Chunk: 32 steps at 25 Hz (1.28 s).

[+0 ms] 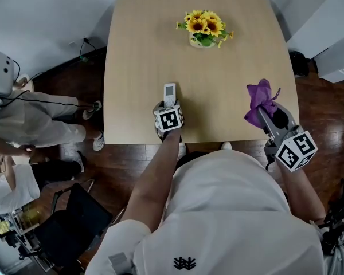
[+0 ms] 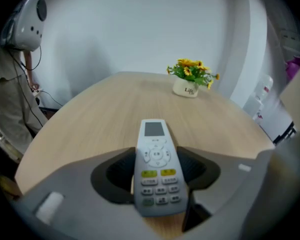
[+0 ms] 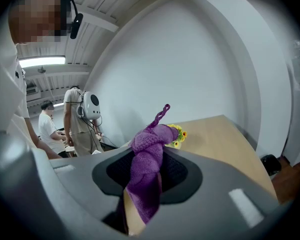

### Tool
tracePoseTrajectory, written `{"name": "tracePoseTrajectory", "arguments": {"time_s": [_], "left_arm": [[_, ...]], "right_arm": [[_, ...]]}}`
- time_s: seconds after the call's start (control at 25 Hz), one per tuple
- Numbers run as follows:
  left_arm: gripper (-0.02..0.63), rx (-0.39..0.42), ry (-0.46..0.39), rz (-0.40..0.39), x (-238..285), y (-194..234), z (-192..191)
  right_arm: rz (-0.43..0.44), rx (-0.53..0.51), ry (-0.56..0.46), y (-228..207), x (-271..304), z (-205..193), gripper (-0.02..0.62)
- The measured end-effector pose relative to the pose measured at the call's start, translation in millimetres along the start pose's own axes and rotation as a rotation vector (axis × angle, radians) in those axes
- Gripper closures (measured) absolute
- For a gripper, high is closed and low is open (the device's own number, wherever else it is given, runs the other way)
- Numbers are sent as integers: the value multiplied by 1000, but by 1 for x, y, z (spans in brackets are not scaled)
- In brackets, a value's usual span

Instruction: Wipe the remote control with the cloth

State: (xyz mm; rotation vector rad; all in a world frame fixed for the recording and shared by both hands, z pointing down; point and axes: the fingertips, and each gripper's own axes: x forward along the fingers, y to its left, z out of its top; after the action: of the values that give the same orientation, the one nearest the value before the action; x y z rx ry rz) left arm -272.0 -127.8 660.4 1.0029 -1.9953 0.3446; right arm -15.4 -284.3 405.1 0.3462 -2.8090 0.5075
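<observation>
Now both grippers are loaded: remote in the left, cloth in the right.
The left gripper (image 1: 168,110) has its jaws closed on the sides of the slim white remote control (image 2: 156,169), keypad up, screen end poking forward over the pale wooden table (image 1: 143,50); it seems to rest on the wood, though that is hard to judge; the right gripper (image 1: 268,118), near the table's right edge, pinches a bunched purple knitted cloth (image 3: 149,164), well apart from the remote; a pot of sunflowers (image 1: 203,30) stands farther back.

Bright even light; fisheye edges dark, foreground blurred.
</observation>
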Motion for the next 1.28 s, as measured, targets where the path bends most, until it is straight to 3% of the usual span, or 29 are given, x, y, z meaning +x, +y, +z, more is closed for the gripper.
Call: {"name": "tracePoseTrajectory", "arguments": {"time_s": [0.28,0.52,0.76,1.0,1.08,1.2,1.28], "left_arm": [[325,0,55,10,9,0,-20],[290,31,38,-2,3,-7,-15],[290,64,-15,37,-52,-11,-16],[291,80,16,19,-140,-18,-91],[321,66,39,7,-165,-23,-117],[325,55,41,-51,-188,-39,-137],[325,94,36,-107,-198,-51,-142]], "right_arm": [[-1,17,-6,-12,-15,-3,469],[23,30,-17,-20,-20,-5,469],[75,31,-6,-19,-27,-15,469],[178,-2,57,-8,-42,-58,469],[205,-4,85,-9,-41,-79,469],[205,10,127,-11,-38,-105,469],[201,14,134,-2,-38,-112,469]]}}
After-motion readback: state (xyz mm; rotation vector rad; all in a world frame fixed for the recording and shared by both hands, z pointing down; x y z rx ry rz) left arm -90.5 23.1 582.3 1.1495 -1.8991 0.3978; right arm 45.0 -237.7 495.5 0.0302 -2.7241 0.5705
